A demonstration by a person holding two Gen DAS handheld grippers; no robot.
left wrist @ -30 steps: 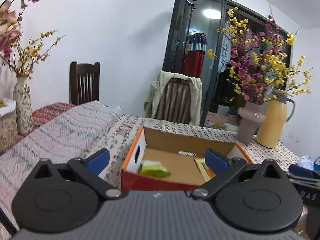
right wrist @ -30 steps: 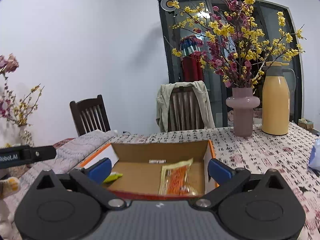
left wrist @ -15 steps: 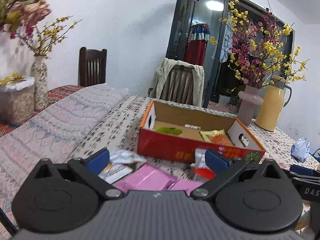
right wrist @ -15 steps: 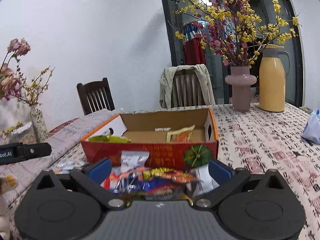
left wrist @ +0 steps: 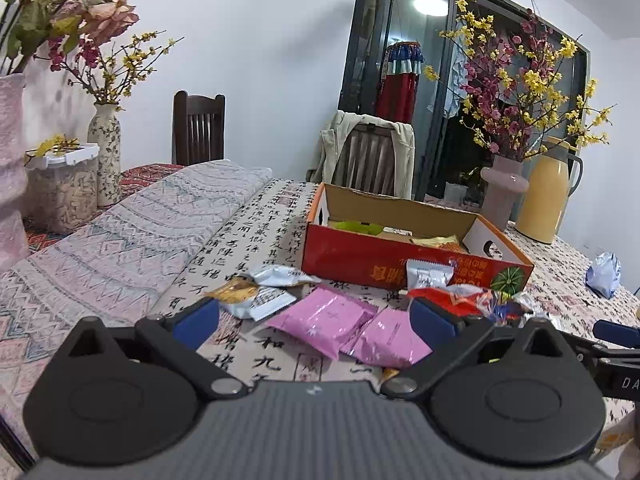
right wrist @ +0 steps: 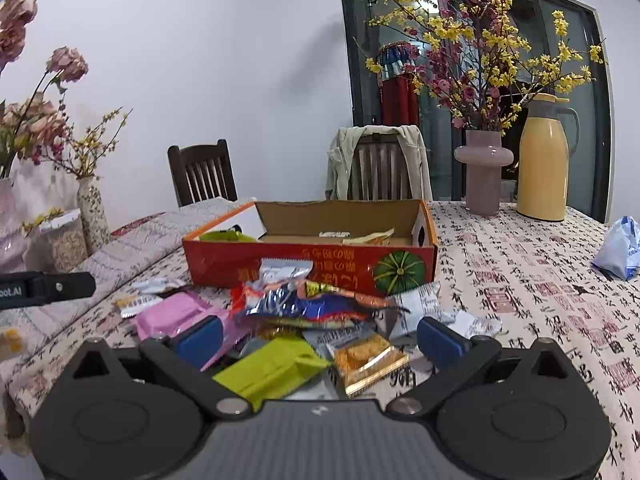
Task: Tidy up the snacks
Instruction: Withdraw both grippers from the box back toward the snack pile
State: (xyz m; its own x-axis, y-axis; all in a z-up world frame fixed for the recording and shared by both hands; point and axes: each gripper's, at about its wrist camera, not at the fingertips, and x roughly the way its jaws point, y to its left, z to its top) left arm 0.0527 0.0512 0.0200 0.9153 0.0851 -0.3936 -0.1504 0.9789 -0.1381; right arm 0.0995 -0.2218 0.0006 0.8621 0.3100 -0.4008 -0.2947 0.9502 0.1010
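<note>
Only a few snacks lie in the box (right wrist: 312, 256); most are in a pile (right wrist: 304, 320) on the table just before it. My left gripper (left wrist: 314, 318) and right gripper (right wrist: 318, 336) are both spread wide, holding nothing, so most work remains.

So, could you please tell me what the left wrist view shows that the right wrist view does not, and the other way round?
Only the left wrist view shows both pink packets lying whole on the tablecloth, between the open left claw fingers.

Only the right wrist view shows the lime-green packet and the gold-wrapped snack nearest the open right claw.

Both show the red cardboard box with snacks already inside, the pink vase, the yellow thermos and the draped chair.
</note>
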